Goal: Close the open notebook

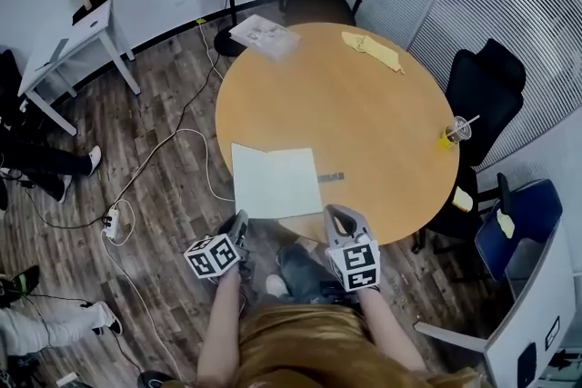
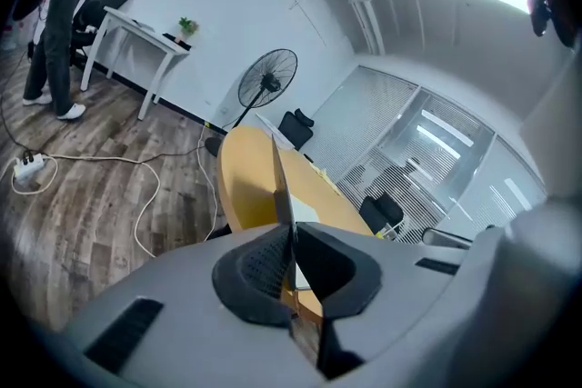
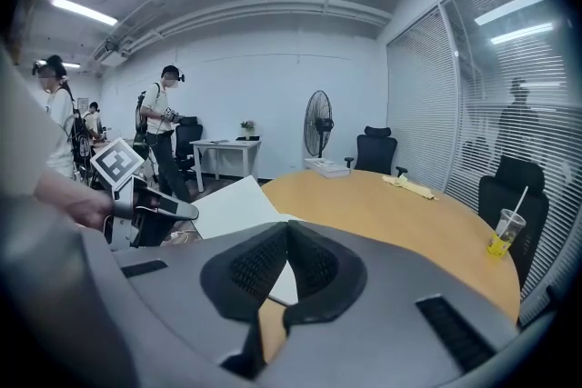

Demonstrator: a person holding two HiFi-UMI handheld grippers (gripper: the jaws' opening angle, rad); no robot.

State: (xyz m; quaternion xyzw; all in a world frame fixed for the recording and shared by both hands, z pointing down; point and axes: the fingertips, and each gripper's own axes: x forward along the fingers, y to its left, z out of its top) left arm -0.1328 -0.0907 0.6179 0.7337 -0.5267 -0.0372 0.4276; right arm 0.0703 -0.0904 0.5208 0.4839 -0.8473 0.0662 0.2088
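The left gripper [image 2: 292, 230] has its jaws pressed together on a thin white leaf [image 2: 276, 173] of the notebook. The leaf stands edge-on from between the pads and runs up the middle of the left gripper view. In the right gripper view the same leaf sits left of centre, tilted up off the table, with the left gripper at its near edge. The right gripper [image 3: 286, 227] has its jaws together as well. I see nothing nipped between their tips. The notebook's white near corner shows just below and behind them, and I can't tell whether they touch it.

In the head view the notebook [image 1: 275, 182] lies at the near edge of the round wooden table [image 1: 382, 104], lower centre of the frame, with its white pages showing. One gripper sits just below each near corner. A small dark object [image 1: 332, 176] rests just to the right of the pages. Well apart from all this, a cup [image 1: 452, 134] with a straw stands at the table's right edge, and a yellow cloth [image 1: 373, 50] lies near the top.

As I judge it, the close is only begun. One side is gripped and raised, but the pages are not yet folded together. That leaf has yet to swing across onto the other half, settle flat and be let go.
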